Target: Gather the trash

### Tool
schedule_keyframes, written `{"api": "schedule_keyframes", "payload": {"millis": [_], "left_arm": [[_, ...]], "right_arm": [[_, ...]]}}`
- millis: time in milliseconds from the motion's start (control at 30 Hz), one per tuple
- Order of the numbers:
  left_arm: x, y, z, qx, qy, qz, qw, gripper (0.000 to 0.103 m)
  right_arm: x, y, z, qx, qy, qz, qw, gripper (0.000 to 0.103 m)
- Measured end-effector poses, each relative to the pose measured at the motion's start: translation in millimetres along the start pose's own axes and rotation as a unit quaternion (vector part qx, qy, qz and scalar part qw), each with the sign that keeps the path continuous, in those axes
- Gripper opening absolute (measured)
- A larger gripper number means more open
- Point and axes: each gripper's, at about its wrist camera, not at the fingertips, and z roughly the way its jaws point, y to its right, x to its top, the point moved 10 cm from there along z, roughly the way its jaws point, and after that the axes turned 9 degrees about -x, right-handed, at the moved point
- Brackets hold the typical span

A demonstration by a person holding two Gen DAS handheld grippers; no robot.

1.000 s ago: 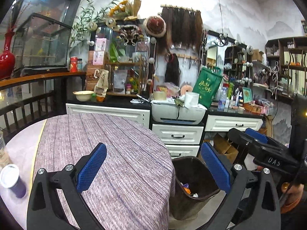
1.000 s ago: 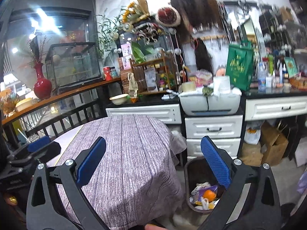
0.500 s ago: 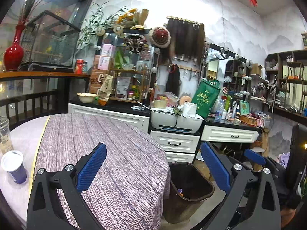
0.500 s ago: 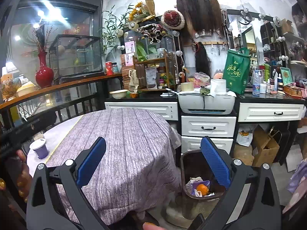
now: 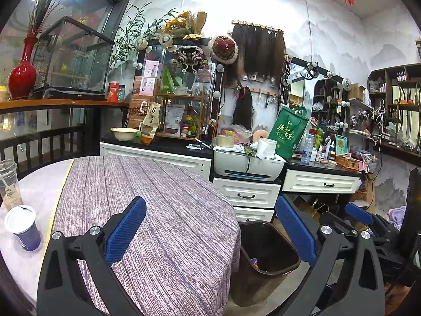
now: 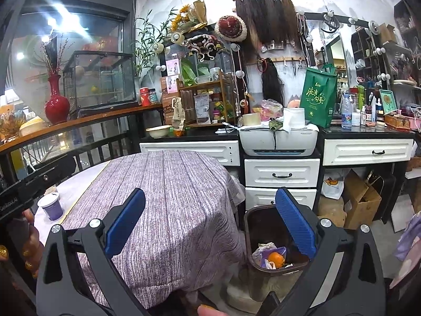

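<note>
Overall, a round table point(image 5: 163, 210) under a purple striped cloth filled both views. The brown trash bin point(image 6: 265, 226) stood on the floor just beside it; only the right wrist view showed its contents, an orange point(image 6: 276, 258) among wrappers. One lidded blue cup point(image 5: 22, 227) and one clear plastic cup point(image 5: 9, 184) remained on the table. Left gripper point(image 5: 210, 233) and right gripper point(image 6: 209, 225) were both spread wide, holding nothing.

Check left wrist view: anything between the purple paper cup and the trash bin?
Only the striped tablecloth lies between the purple paper cup and the trash bin.
</note>
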Motion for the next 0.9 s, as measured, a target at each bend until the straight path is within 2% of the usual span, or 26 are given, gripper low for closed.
{"api": "schedule_keyframes", "payload": {"millis": [900], "left_arm": [[-1.1,-7.9,2.5,0.001,-0.006,-0.013,0.9999,0.098]], "right_arm": [[-3.6,8.4,6.0,-0.014,-0.012,0.01,1.0,0.097]]}}
